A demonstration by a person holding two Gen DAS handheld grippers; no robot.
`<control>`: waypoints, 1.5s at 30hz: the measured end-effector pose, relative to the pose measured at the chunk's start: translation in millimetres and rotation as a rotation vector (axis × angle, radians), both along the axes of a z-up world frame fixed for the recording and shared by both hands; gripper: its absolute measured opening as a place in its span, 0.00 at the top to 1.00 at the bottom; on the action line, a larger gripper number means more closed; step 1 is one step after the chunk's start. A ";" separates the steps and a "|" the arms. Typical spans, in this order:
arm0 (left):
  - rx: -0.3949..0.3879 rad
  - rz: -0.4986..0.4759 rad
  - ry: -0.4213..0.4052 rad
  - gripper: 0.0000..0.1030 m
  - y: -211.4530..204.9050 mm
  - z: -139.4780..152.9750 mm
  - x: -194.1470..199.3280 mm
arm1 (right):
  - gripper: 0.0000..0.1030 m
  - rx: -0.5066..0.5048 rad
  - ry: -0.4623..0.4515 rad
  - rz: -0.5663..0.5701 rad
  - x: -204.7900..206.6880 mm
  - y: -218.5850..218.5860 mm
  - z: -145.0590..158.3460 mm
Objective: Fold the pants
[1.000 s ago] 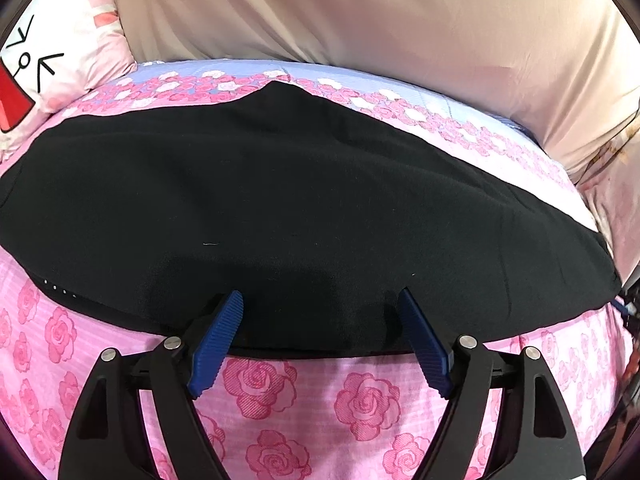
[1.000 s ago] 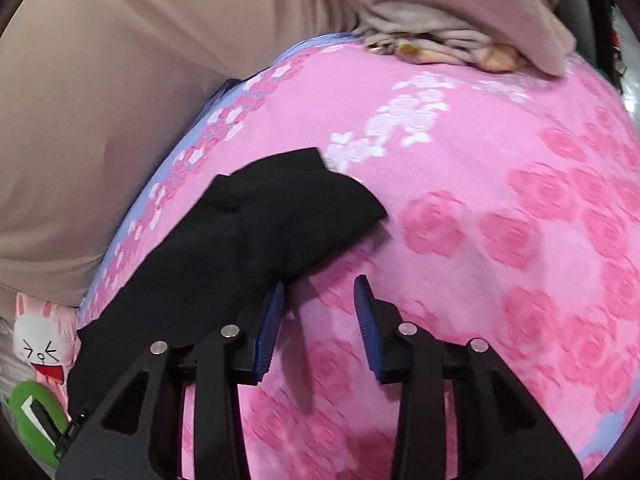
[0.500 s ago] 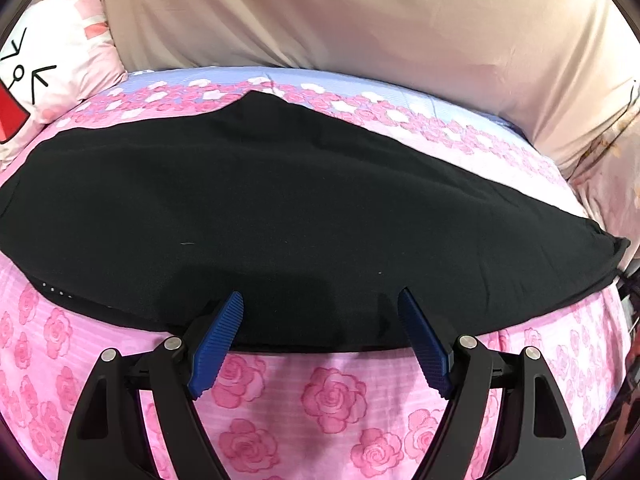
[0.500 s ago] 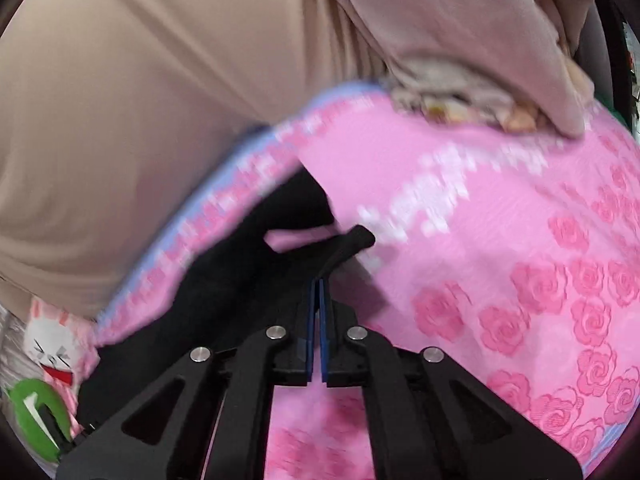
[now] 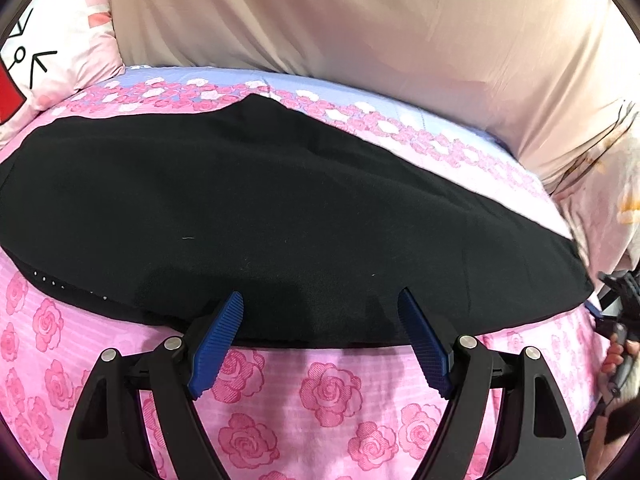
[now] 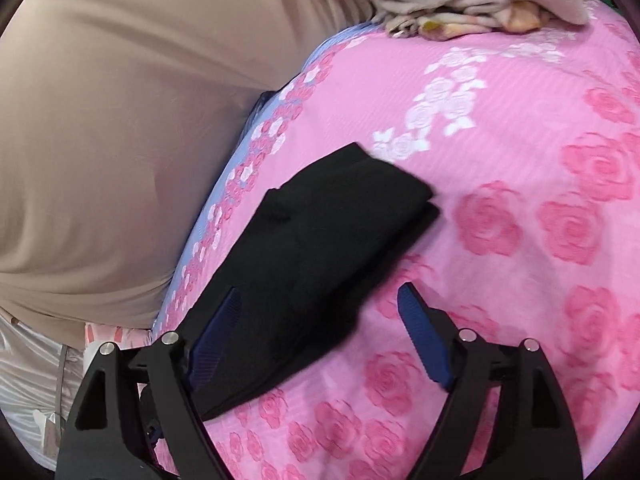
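Note:
Black pants lie flat and long across a pink rose-patterned bedsheet, with a row of small white dots near their left edge. My left gripper hovers open over the near edge of the pants, nothing between its blue pads. In the right wrist view the leg end of the pants rests on the sheet. My right gripper stands over that end with its jaws opening, the cloth lying loose beneath and between them, not pinched.
A beige curtain-like cloth hangs behind the bed. A cartoon pillow sits at the far left. Crumpled beige bedding lies beyond the leg end. A hand and the other gripper show at the right edge.
My right gripper went shut on the pants' end half a second ago and has now spread wide, letting the cloth drop flat. The leg end lies a little straighter. My left gripper stayed put.

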State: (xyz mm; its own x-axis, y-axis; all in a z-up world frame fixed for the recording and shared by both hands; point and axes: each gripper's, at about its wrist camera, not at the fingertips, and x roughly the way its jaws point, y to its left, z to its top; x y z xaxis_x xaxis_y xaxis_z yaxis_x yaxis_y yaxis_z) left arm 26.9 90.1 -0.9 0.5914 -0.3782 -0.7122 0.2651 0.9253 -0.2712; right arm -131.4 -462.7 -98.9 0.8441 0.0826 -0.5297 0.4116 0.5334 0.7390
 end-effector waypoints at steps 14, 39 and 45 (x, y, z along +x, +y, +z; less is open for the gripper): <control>-0.071 0.068 -0.067 0.25 83.0 28.9 -3.1 | 0.92 -0.525 -0.285 0.354 98.0 220.8 211.3; -0.226 0.268 -0.005 0.25 199.2 14.0 1.3 | 0.36 -0.142 0.055 0.437 129.7 229.6 6.9; -0.181 0.237 0.017 0.25 165.3 20.9 2.9 | 0.87 -0.247 -0.023 0.407 110.2 224.0 40.8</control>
